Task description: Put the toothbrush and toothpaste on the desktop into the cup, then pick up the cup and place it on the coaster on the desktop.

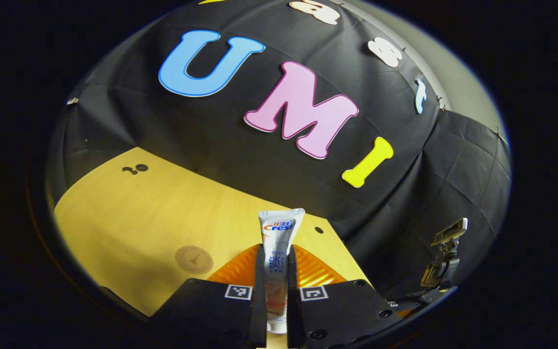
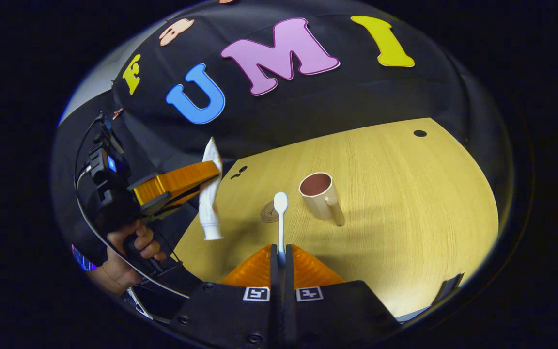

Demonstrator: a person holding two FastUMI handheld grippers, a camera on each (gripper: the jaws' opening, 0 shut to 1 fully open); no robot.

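Both tools are lifted off the tabletop (image 2: 405, 194), the right gripper (image 2: 281, 259) with jaws pinching the toothbrush (image 2: 280, 213) pointing just beside the cup (image 2: 318, 195), nearer than the left gripper (image 1: 276, 271) clamping the toothpaste (image 1: 279, 242) upright.

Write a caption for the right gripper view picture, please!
Right gripper holds the toothbrush above the desk, near the empty cup.
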